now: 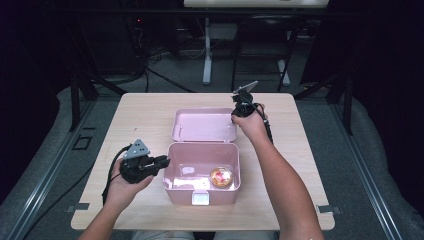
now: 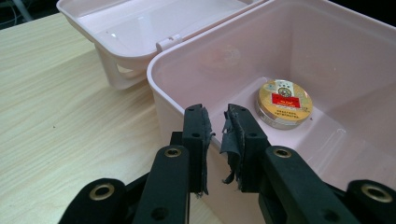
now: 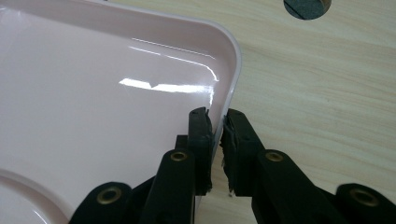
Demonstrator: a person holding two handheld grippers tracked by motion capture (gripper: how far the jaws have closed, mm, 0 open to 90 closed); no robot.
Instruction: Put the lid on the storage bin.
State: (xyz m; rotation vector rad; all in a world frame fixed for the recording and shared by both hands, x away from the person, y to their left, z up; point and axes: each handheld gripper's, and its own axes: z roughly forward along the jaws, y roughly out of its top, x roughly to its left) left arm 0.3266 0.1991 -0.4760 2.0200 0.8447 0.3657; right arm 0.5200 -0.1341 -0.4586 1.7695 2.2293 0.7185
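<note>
Two grippers: one on each side of a pink box [image 1: 202,192], both seen from the high view.
Hidden parts: box wall under the left jaws is covered by the pads in the left gripper view; lid rim between the right jaws is partly covered in the right gripper view.
Cut off: box far wall and right side run out of the left gripper view; most of the lid runs out at the left of the right gripper view.
Hard to make out: tin label print is too small to be read; dark round mark at the top edge of the right gripper view cannot be identified.
Box: pale pink glossy plastic, rounded corners, white latch on the near wall, standing open at mid table [image 1: 140,115].
Lid [image 1: 204,125]: laid back flat behind the box, inside face up, hinged at the box's rear edge.
Tin [image 2: 284,103]: round, gold top with a red band, lying flat on the box floor near the right front corner.
Left gripper [image 2: 217,133]: jaws clamped on the box's left wall, one pad inside, one outside.
Right gripper [image 3: 217,133]: jaws clenched on the lid's rim at its far right corner, one pad each side.
Forearms: coming in from the bottom edge, cut off there.
</note>
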